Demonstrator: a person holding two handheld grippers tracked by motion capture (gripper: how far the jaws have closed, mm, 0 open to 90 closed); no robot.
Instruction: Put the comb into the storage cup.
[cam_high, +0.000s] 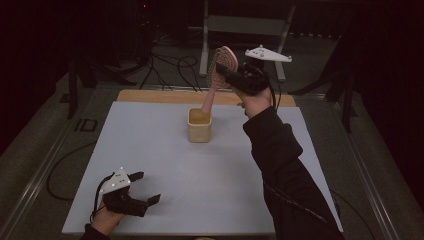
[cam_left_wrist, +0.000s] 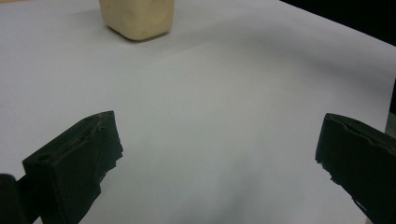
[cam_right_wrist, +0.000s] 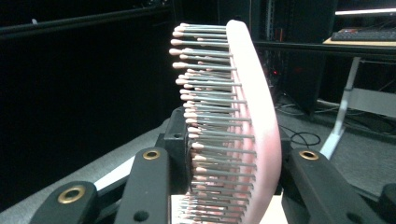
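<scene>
The white surface (cam_high: 165, 165) held a small yellow cup (cam_high: 199, 126). The right tongs (cam_high: 226, 75) squeezed the pink hairbrush (cam_high: 223, 62) (handle tip in the cup), so lowering it straight seemed best. The left tongs (cam_high: 145, 187) rested wide open, holding nothing.

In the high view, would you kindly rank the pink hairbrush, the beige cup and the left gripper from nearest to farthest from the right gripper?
1. Pink hairbrush: clamped in the right gripper at its head.
2. Beige cup: below it at table centre, with the brush handle in it.
3. Left gripper: at the table's near left corner, jaws open.
</scene>
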